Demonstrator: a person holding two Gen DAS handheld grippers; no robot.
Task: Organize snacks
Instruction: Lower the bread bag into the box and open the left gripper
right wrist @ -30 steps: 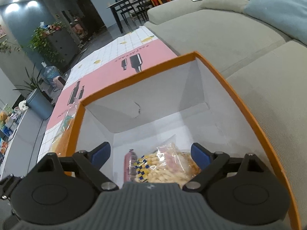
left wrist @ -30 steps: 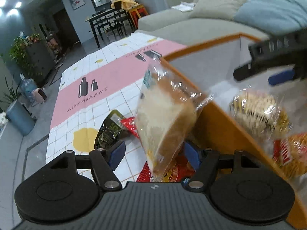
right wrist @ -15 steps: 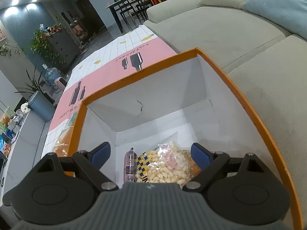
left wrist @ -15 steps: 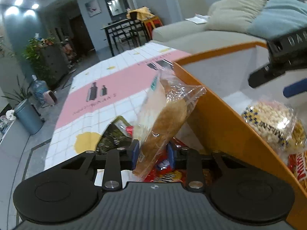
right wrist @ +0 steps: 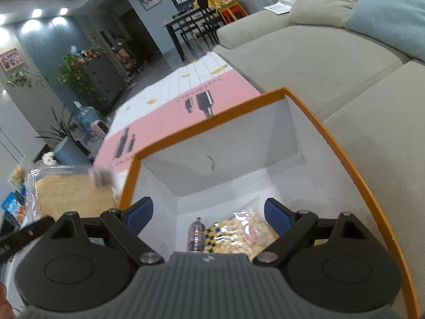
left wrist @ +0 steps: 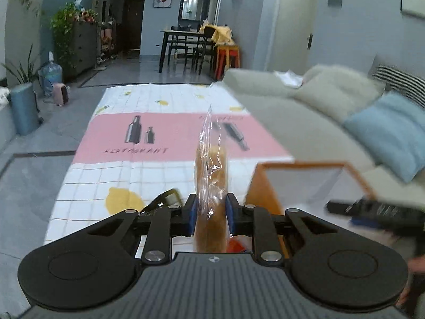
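Left-wrist view, from left to right: a dark green snack packet (left wrist: 164,199) lies on the tablecloth (left wrist: 111,170), a white grid cloth with a pink band, printed bottles and yellow lemons. At centre, the left gripper (left wrist: 211,214) is clamped on a bagged slice of bread (left wrist: 211,186); its blue pads (left wrist: 192,214) press both flat sides of the clear wrapper, and the slice stands upright, edge-on, raised above the cloth. A red packet (left wrist: 236,246) shows just below the slice. To the right stands the orange-rimmed cardboard box (left wrist: 259,186), white inside, beside the grey sofa (left wrist: 305,122); the blurred right gripper (left wrist: 372,210) reaches over the box. Right-wrist view, from left to right: the same bagged slice of bread (right wrist: 71,194) appears outside the box's left wall (right wrist: 127,186). The right gripper (right wrist: 208,212) hangs over the box interior with its jaws spread wide and nothing between them. Below it, on the box floor, lie a small pink packet (right wrist: 195,232) and, touching it, a clear bag of pale puffed snacks (right wrist: 239,235).
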